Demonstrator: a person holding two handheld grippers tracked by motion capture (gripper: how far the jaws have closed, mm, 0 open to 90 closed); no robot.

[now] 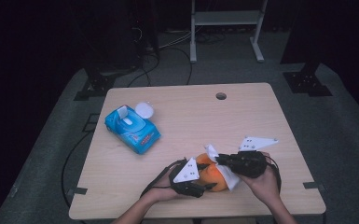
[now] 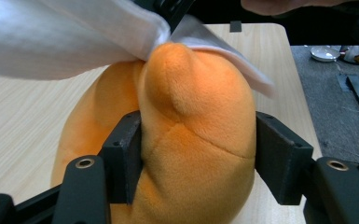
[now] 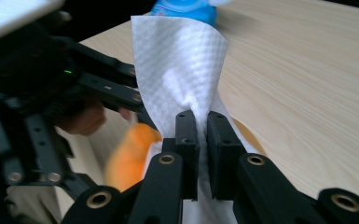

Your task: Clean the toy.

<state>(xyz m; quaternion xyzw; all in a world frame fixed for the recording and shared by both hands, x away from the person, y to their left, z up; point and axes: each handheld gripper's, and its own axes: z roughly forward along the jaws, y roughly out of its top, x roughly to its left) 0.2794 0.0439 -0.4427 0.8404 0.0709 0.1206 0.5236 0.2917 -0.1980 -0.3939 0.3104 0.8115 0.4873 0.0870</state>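
An orange plush toy (image 1: 213, 176) lies near the table's front edge. My left gripper (image 1: 200, 184) is shut on the plush toy (image 2: 196, 140), its jaws pressing both sides of the soft body. My right gripper (image 1: 221, 161) is shut on a white wet wipe (image 3: 179, 70), pinched between its jaws and standing up in a fold. The wipe (image 1: 224, 170) lies draped over the top of the toy, and the wipe (image 2: 70, 37) covers the toy's far end. The orange plush toy (image 3: 130, 154) shows blurred below the wipe, beside the left gripper (image 3: 37, 116).
A blue pack of wet wipes (image 1: 131, 128) with its round white lid flipped open lies on the wooden table (image 1: 191, 116) at the left. A round cable hole (image 1: 221, 96) sits near the far edge. Cables and a white frame stand on the floor behind.
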